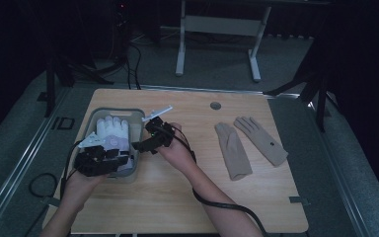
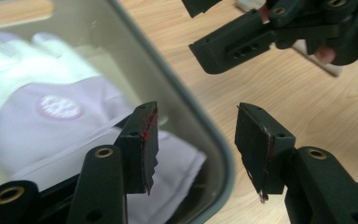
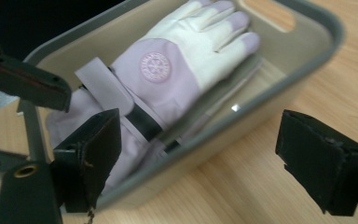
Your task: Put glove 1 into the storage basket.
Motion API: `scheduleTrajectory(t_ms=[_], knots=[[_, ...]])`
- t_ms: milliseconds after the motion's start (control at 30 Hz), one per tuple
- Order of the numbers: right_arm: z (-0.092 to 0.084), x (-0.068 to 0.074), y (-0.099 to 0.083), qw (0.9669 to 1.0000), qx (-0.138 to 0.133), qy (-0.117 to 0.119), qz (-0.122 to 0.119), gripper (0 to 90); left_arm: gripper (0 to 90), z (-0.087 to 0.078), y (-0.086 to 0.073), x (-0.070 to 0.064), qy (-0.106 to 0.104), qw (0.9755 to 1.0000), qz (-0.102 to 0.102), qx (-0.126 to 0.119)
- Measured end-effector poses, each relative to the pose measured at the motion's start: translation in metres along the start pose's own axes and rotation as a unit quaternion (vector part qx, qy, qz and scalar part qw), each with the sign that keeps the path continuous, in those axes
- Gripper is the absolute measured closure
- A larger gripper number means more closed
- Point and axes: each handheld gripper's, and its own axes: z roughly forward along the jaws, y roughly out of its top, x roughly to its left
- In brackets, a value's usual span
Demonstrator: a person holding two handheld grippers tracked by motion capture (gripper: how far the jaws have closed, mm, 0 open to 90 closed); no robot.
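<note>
So, right black two-jaw gripper (image 1: 139, 145) spread wide, nothing between the pads, hovering just beside the grey plastic tub (image 3: 279, 95). Left black gripper (image 2: 193, 140) partly open, empty too, straddling the tub's rim. White-and-lilac padded glove (image 3: 168, 74) lying flat inside the tub, fingers toward the far end

A tray (image 1: 139, 118) sits on the left part of the bench (image 1: 177, 207), and a glove (image 1: 112, 133) lies in it with its fingers toward the far side. The left gripper (image 1: 109, 159) is over the tray's near end, and the right gripper (image 1: 139, 146) is just beside the tray's right rim. Well apart, on the bench's right part, two more gloves (image 1: 249, 144) lie side by side
</note>
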Motion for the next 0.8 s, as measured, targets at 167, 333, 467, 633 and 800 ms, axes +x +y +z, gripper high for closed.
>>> scheduleTrajectory(t_ms=[167,333,467,633,800], knots=[[-0.017,-0.011,-0.010,0.9999,-0.010,0.002,0.005,13.9,44.7,0.007,0.001,-0.014,-0.018,0.9997,0.009,-0.013],[-0.031,-0.018,-0.021,0.9999,-0.009,-0.003,0.012,11.9,30.0,0.015,0.003,-0.030,-0.028,0.9993,0.019,-0.017],[-0.042,-0.023,-0.030,0.9998,-0.015,-0.008,0.011,11.8,17.3,0.022,0.004,-0.041,-0.021,0.9990,0.031,-0.022],[-0.056,-0.030,-0.040,0.9993,-0.026,-0.025,0.001,14.9,15.4,0.031,0.000,-0.053,-0.029,0.9978,0.048,-0.035],[-0.068,-0.036,-0.052,0.9989,-0.024,-0.039,-0.004,21.0,15.4,0.040,-0.008,-0.061,-0.050,0.9958,0.054,-0.055]])
